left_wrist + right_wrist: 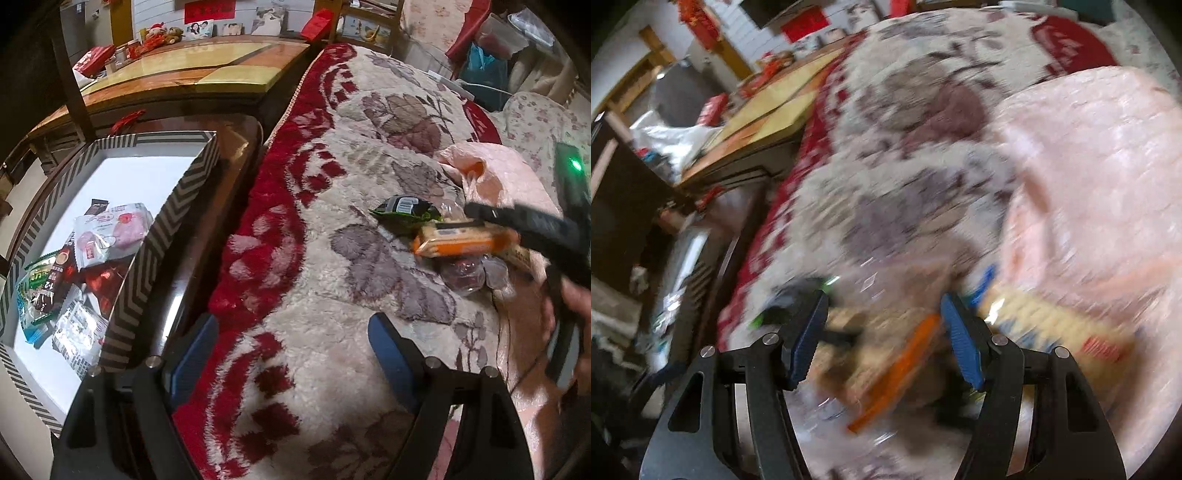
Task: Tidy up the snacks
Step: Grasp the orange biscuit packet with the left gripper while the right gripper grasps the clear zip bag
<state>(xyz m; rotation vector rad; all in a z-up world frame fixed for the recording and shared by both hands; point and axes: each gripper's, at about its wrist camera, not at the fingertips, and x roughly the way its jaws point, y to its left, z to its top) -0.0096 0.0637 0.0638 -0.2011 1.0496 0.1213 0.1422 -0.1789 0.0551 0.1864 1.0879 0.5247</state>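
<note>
My left gripper (291,325) hangs open and empty over a red and cream floral blanket (332,177). To its left stands a chevron-edged box (162,229) holding several snack packets (110,229). On the blanket to the right lies a small pile: a green and black packet (404,208), an orange cracker packet (461,240) and a clear-wrapped dark snack (465,273). One of the right gripper's black fingers (491,216) reaches over that pile. In the blurred right wrist view my right gripper (882,299) is open above the orange packet (897,369), and its pads do not press on it.
A pink quilted cloth (1089,166) lies right of the pile, with a yellow packet (1045,325) at its edge. A person's hand (576,295) holds the right gripper. Behind the box stands a wooden table (192,70) with red boxes and toys.
</note>
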